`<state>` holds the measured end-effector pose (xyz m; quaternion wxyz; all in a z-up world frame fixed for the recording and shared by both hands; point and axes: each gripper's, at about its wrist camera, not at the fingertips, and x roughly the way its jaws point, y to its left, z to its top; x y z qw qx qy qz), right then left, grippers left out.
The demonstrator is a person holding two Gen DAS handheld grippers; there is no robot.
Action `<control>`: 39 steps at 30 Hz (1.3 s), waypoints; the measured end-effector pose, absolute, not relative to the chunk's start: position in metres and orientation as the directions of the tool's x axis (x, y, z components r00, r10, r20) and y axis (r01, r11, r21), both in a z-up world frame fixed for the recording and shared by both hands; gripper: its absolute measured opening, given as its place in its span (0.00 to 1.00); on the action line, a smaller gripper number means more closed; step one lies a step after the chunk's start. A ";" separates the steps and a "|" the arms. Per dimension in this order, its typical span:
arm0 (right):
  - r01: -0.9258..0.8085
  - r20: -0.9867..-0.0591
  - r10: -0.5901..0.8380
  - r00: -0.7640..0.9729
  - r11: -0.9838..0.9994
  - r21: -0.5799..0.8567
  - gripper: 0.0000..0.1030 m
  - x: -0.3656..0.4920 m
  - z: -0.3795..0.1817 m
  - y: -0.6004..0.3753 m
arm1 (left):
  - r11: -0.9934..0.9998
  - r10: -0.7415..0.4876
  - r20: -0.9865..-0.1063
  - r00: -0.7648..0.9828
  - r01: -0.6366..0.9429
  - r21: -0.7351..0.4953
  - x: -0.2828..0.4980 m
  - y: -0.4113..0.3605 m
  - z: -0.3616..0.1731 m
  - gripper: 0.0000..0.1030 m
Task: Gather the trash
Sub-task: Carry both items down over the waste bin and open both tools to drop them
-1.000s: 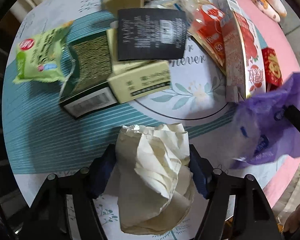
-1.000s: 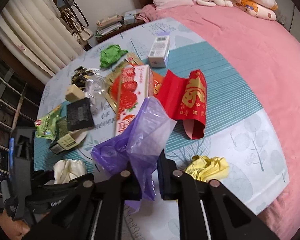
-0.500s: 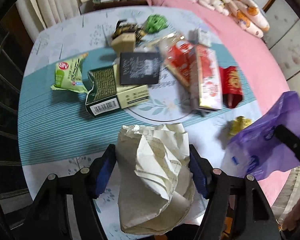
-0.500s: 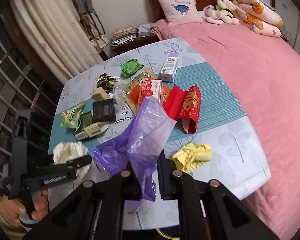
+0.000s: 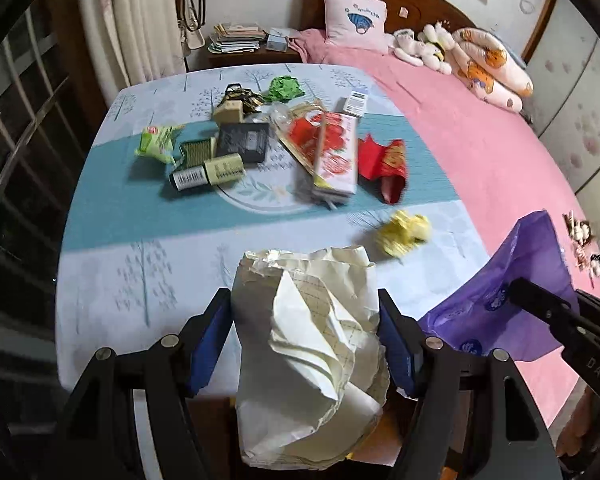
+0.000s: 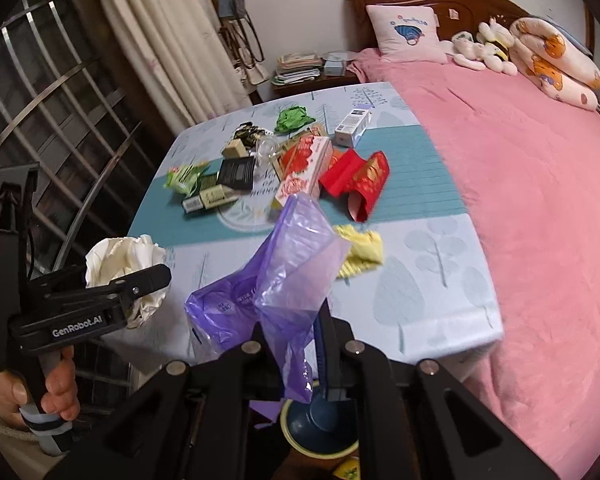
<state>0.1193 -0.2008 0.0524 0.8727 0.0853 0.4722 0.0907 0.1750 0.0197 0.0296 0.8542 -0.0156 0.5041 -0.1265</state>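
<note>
My left gripper [image 5: 305, 336] is shut on a crumpled ball of cream paper [image 5: 308, 356], held above the near edge of the table [image 5: 148, 280]. The same paper ball [image 6: 122, 258] shows at the left of the right wrist view, with a hand on the left gripper's handle. My right gripper [image 6: 296, 344] is shut on the edge of a thin purple plastic bag [image 6: 284, 276], which hangs up and out in front of it. In the left wrist view the purple bag [image 5: 512, 300] is at the lower right. A crumpled yellow wrapper [image 5: 404, 232] lies on the table near the bag.
Several pieces of trash lie mid-table: a green snack packet [image 5: 158, 144], dark and cream boxes [image 5: 210, 168], a red-and-white carton [image 5: 334, 156], a red envelope [image 5: 384, 164], a green paper wad [image 5: 286, 88], a white box [image 5: 354, 102]. A pink bed [image 5: 480, 152] adjoins the table on the right.
Both grippers have pulled back and up from the table, so the trash looks smaller and farther. The paper ball and the purple bag stay held.
</note>
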 end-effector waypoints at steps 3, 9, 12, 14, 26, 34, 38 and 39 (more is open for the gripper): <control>-0.101 -0.803 0.259 0.537 0.965 0.244 0.10 0.093 0.047 -0.216 | 0.968 -0.241 -0.845 0.477 0.185 -0.171 0.140 0.010 0.029 0.66; -0.126 -0.831 0.268 0.488 0.963 0.237 0.10 0.054 0.024 -0.236 | 0.965 -0.260 -0.854 0.450 0.162 -0.208 0.085 -0.004 0.014 0.66; -0.126 -0.843 0.267 0.466 0.964 0.236 0.10 0.043 0.010 -0.238 | 0.969 -0.241 -0.876 0.417 0.160 -0.190 0.069 -0.010 0.001 0.66; -0.120 -0.854 0.270 0.445 0.963 0.242 0.10 0.036 -0.006 -0.238 | 0.970 -0.231 -0.889 0.396 0.160 -0.180 0.062 -0.013 -0.008 0.66; -0.032 -0.939 0.203 0.278 0.979 0.202 0.10 0.019 -0.139 -0.219 | 0.973 -0.203 -0.959 0.197 0.153 -0.174 0.048 -0.035 -0.128 0.66; 0.014 -0.966 0.165 0.202 0.985 0.171 0.10 0.031 -0.251 -0.204 | 0.974 -0.177 -0.978 0.109 0.161 -0.159 0.048 -0.036 -0.251 0.66; 0.022 -0.975 0.154 0.162 0.987 0.159 0.11 0.035 -0.311 -0.198 | 0.971 -0.190 -0.977 0.092 0.163 -0.174 0.050 -0.036 -0.307 0.66; 0.023 -0.976 0.159 0.149 0.986 0.164 0.11 0.036 -0.327 -0.195 | 0.971 -0.190 -0.978 0.091 0.166 -0.173 0.051 -0.036 -0.318 0.67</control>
